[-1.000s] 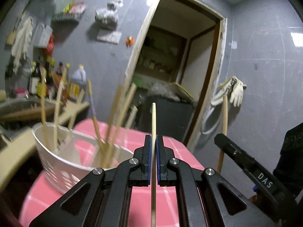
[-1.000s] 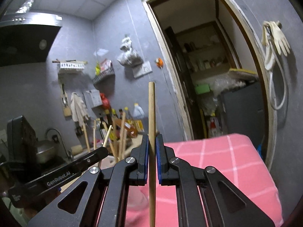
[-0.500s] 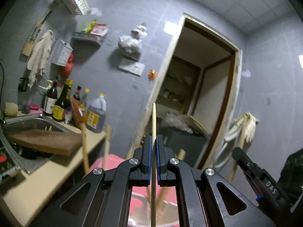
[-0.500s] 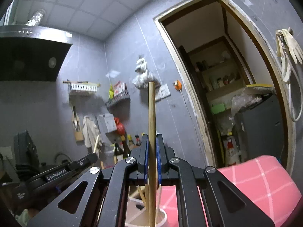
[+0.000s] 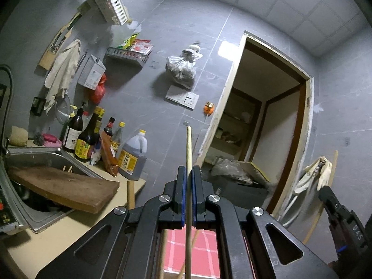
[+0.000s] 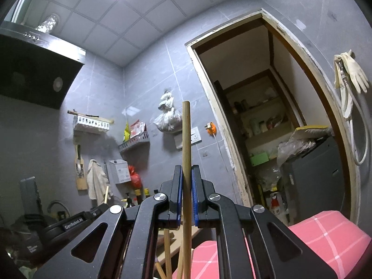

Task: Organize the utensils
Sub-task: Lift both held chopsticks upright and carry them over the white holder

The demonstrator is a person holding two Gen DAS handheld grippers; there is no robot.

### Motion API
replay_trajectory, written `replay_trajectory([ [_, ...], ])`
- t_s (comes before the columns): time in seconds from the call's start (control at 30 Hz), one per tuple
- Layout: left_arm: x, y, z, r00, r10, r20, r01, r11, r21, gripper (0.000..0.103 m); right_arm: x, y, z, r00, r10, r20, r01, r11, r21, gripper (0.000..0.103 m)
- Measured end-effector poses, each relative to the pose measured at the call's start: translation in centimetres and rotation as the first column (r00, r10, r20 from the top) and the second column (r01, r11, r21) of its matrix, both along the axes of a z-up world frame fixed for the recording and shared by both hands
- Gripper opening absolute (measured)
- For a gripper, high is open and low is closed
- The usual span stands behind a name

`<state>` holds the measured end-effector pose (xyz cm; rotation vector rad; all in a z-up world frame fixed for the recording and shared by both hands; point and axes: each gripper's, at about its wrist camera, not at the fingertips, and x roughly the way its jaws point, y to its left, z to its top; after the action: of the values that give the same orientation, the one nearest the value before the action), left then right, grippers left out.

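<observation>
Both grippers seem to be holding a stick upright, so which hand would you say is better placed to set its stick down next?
Hard to call; slightly the right. The right gripper grips the thicker stick with other utensil handles and pink cloth just below. The left gripper and thin stick face the wall.

The thin stick (image 5: 188, 148) runs out of the left view's bottom edge, its lower end unseen. The thick stick (image 6: 186, 144) likewise leaves the right view's bottom edge. Black jaws hide most of the pink cloth (image 5: 204, 253) in the left view and whatever holds the other sticks (image 6: 167, 251) below. Bottle labels (image 5: 81, 146) are too small to read.
</observation>
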<state>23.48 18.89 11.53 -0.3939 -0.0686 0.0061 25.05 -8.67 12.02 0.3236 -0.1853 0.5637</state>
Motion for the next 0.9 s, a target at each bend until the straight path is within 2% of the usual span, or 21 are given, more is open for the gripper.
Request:
replay_trajectory([
  [0.4,0.7,-0.2,-2.6,0.999,0.002,-0.032,-0.002,1.0,-0.015,0.003,1.1,1.3,-1.9,0.998,0.026,-0.064,-0.03,0.998,-0.061,0.005],
  [0.9,0.6,-1.3,-4.9,0.995,-0.052,-0.087,0.053,0.999,0.005,0.003,0.9,3.0,-4.3,0.983,-0.041,-0.179,0.014,0.988,-0.153,0.005],
])
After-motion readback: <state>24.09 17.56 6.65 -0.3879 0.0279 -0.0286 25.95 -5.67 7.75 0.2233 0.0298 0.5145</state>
